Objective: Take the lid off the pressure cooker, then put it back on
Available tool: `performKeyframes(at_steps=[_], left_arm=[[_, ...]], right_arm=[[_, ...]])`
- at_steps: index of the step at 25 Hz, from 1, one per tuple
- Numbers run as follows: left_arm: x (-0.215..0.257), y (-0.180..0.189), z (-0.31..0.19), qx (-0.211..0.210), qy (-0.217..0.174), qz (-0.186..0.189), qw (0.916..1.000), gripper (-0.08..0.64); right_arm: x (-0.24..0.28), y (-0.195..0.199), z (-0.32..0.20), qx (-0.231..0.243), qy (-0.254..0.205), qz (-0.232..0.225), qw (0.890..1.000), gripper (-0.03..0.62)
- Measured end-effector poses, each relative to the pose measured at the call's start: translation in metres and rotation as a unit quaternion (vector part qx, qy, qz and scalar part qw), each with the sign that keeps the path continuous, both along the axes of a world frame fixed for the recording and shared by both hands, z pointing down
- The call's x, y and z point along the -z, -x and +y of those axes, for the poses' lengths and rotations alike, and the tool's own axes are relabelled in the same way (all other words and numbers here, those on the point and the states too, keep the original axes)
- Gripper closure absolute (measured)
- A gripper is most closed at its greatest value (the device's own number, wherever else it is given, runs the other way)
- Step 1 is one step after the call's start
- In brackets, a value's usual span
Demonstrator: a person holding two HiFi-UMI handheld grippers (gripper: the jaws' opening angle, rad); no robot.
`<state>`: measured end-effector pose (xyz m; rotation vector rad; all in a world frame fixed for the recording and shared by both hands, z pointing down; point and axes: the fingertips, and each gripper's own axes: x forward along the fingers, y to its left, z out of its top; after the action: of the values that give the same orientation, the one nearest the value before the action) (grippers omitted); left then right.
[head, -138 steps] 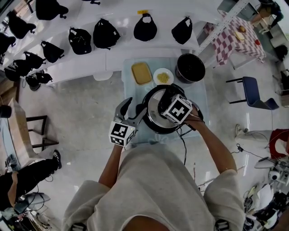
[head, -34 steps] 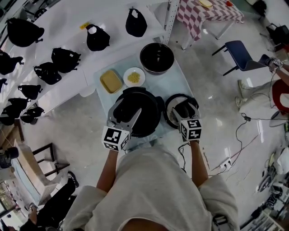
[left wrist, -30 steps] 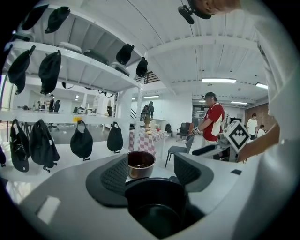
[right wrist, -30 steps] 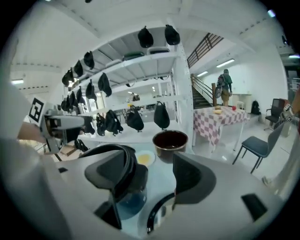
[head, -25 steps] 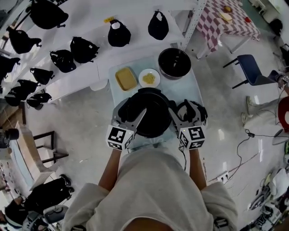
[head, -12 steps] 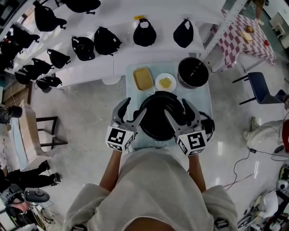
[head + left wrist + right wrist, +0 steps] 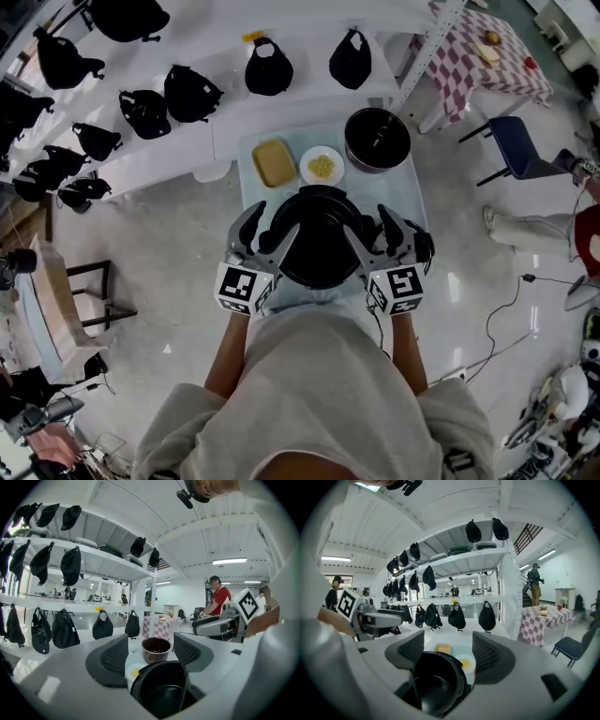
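The black pressure cooker (image 7: 319, 248) stands open on the small pale table (image 7: 253, 141), its dark inside showing. My left gripper (image 7: 264, 230) is open and empty at its left rim. At the right rim my right gripper (image 7: 375, 232) is open and empty as well. A dark rounded edge just right of the right gripper looks like the lid (image 7: 424, 247), mostly hidden. The left gripper view has the cooker (image 7: 161, 693) low between that gripper's (image 7: 151, 656) jaws. In the right gripper view the cooker (image 7: 436, 681) lies below that gripper's (image 7: 447, 653) jaws.
Behind the cooker are a yellow block (image 7: 274, 162), a white plate of yellow food (image 7: 322, 166) and a dark round pot (image 7: 377, 140). White shelves with black bags (image 7: 192, 92) run behind the table. A blue chair (image 7: 520, 155) and a checkered table (image 7: 487, 52) stand at right.
Earlier my right gripper held the lid on the cooker. It then set the lid down at the right, let go and came back beside the open cooker. The left gripper barely moved.
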<state>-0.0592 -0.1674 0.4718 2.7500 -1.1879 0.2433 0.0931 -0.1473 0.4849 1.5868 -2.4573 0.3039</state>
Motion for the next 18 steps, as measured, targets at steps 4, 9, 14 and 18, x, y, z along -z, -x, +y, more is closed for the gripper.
performKeyframes(at_steps=[4, 9, 14, 18], left_arm=[[-0.001, -0.025, -0.001, -0.031, 0.003, 0.004, 0.9995, 0.268], [-0.006, -0.059, 0.003, -0.072, 0.010, 0.008, 0.9973, 0.268], [-0.010, -0.099, 0.009, -0.116, 0.015, 0.012, 0.9930, 0.268], [-0.010, -0.124, 0.018, -0.142, 0.017, 0.013, 0.9896, 0.268]], right_arm=[[-0.016, -0.040, 0.013, -0.046, 0.026, 0.012, 0.999, 0.275], [-0.022, -0.080, 0.035, -0.098, 0.039, 0.016, 0.994, 0.275], [-0.035, -0.111, 0.052, -0.134, 0.056, 0.022, 0.989, 0.275], [-0.075, -0.135, 0.066, -0.149, 0.107, 0.026, 0.983, 0.275]])
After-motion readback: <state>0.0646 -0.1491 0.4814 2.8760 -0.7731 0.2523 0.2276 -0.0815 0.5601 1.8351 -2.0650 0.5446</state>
